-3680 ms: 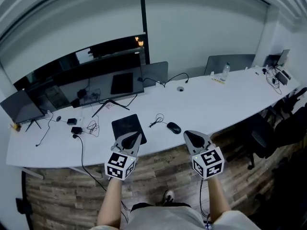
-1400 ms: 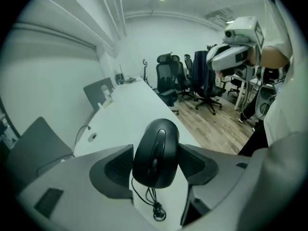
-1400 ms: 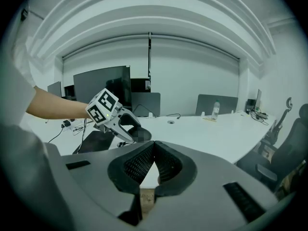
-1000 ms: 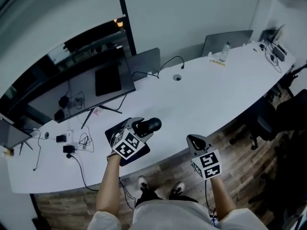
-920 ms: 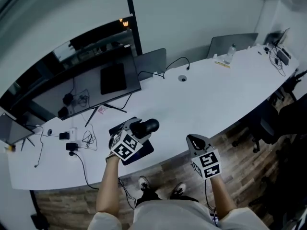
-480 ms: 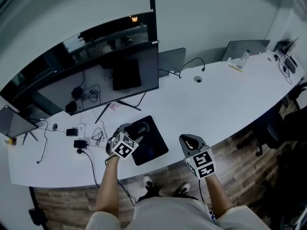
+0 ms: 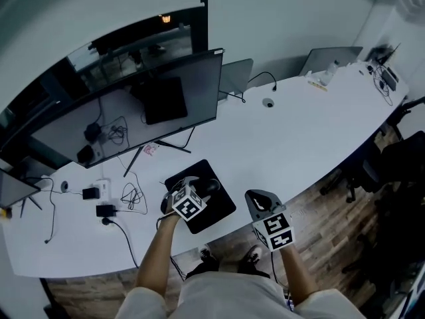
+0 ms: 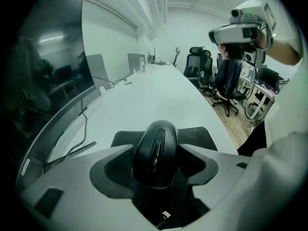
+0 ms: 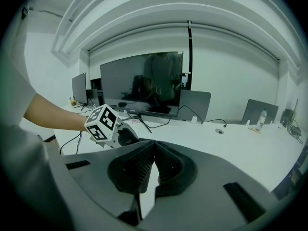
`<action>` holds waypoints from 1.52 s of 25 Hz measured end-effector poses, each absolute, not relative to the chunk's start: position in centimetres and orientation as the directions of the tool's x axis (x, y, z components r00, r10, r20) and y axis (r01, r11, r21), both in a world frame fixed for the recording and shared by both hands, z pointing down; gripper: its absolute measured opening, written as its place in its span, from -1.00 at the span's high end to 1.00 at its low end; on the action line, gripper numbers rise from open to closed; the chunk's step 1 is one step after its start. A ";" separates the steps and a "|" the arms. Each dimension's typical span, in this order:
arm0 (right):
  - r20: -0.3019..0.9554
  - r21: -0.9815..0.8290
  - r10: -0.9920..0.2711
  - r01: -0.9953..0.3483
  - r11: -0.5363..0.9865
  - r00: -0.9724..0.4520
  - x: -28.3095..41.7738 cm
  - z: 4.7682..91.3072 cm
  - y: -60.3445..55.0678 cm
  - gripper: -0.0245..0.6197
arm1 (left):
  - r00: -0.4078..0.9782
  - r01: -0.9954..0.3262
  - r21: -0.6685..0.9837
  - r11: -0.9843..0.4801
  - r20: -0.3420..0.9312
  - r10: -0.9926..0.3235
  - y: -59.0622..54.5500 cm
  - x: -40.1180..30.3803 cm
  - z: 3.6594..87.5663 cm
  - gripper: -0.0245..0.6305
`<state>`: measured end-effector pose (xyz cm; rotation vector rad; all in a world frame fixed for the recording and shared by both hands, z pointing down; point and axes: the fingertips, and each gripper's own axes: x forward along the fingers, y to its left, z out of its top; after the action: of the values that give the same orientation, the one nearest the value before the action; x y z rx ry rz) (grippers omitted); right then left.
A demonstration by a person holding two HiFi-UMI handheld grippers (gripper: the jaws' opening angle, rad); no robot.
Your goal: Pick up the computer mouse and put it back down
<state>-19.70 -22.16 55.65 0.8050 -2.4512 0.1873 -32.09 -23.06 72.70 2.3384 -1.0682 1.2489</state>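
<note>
The black computer mouse (image 8: 156,153) sits between the jaws of my left gripper (image 8: 155,165), which is shut on its sides. In the head view the left gripper (image 7: 199,191) holds the mouse (image 7: 210,185) low over the black mouse pad (image 7: 222,208) on the white desk. Whether the mouse touches the pad I cannot tell. The pad (image 8: 197,134) shows behind the mouse in the left gripper view. My right gripper (image 7: 257,199) hangs off the desk's front edge, to the right of the pad. Its jaws meet at the tips with nothing held (image 9: 153,149).
A large dark monitor (image 7: 133,108) stands behind the pad on a thin-legged stand. Cables and adapters (image 7: 106,201) lie to its left. A laptop (image 7: 236,78) and a cable sit further back. Office chairs (image 7: 392,171) stand at the right, over wooden floor.
The left gripper has come down with the mouse, from well above the desk to just over the mouse pad. The right gripper has shifted a little left along the desk edge.
</note>
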 end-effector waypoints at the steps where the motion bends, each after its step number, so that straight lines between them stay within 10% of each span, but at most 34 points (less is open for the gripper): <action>1: 0.545 0.039 -0.514 -0.592 0.805 -0.663 -19.7 55.8 -22.1 0.88 | 0.355 -0.703 -0.091 -0.705 0.814 -0.460 -23.1 -31.7 73.3 0.02; 22: 0.501 0.091 -0.597 -0.647 0.757 -0.627 -16.2 53.3 -24.1 0.88 | 0.438 -0.698 0.015 -0.716 0.800 -0.410 -21.8 -30.7 71.2 -0.05; 25: 0.456 0.114 -0.591 -0.615 0.780 -0.665 -16.2 50.4 -25.9 0.88 | 0.422 -0.771 -0.026 -0.636 0.728 -0.541 -22.8 -31.4 66.6 0.14; 28: 0.398 0.148 -0.589 -0.585 0.798 -0.703 -16.4 47.1 -27.7 0.88 | 0.311 -0.866 -0.105 -0.488 0.651 -0.692 -24.1 -33.5 60.8 0.78; 38: 0.217 0.237 -0.575 -0.529 0.815 -0.789 -17.6 36.6 -30.8 0.88 | 0.136 -0.967 -0.174 -0.184 0.257 -0.957 -24.3 -35.0 41.9 0.87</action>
<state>-17.64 -30.81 36.64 0.8463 -2.7207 -0.2371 -35.03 -24.31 41.87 2.3424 -1.9843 0.4858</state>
